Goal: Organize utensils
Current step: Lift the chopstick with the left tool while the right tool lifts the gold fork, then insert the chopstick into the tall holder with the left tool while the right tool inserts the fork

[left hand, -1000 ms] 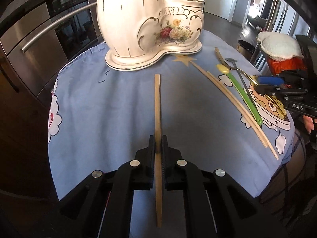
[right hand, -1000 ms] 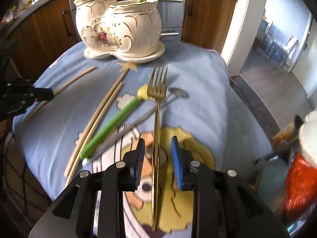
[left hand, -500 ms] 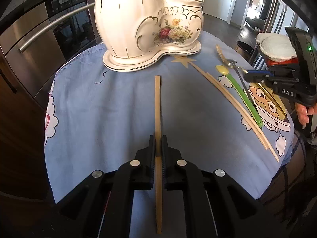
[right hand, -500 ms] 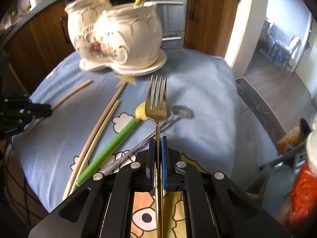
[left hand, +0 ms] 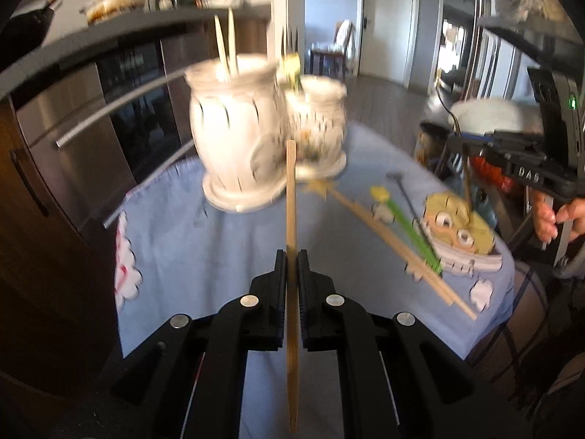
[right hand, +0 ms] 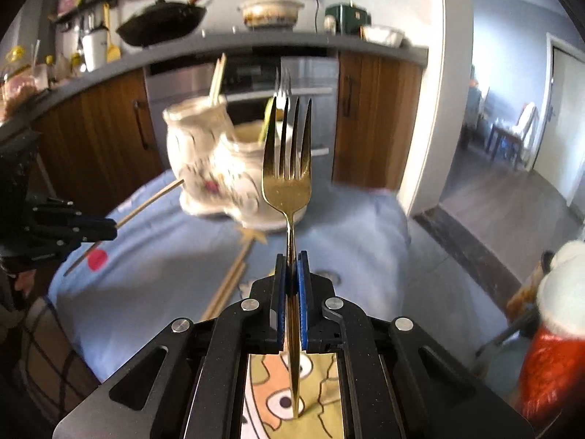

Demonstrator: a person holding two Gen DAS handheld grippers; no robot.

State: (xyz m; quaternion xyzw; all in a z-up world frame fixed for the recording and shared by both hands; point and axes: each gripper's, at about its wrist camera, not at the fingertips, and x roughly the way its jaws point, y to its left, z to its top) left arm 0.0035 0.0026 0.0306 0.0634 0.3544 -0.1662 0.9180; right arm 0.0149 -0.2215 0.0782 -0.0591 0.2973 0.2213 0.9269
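My left gripper (left hand: 291, 256) is shut on a wooden chopstick (left hand: 291, 197) and holds it lifted above the blue cloth, pointing at the white ceramic utensil holder (left hand: 237, 135). My right gripper (right hand: 291, 259) is shut on a gold fork (right hand: 287, 179), raised with tines up in front of the holder (right hand: 204, 168). The holder has chopsticks (left hand: 225, 45) in its tall pot and a fork in its small pot. Two chopsticks (left hand: 395, 245), a green-handled utensil (left hand: 413, 230) and a grey spoon (left hand: 406, 194) lie on the cloth.
The table wears a blue cartoon cloth (left hand: 204, 256). An oven and wooden cabinets (right hand: 95, 131) stand behind it. An orange and white object (right hand: 555, 329) sits off the table's right side. The left gripper shows in the right wrist view (right hand: 91, 228).
Both grippers have lifted off the cloth with their utensils and tilted up toward the holder. The right gripper shut on the fork a second ago.
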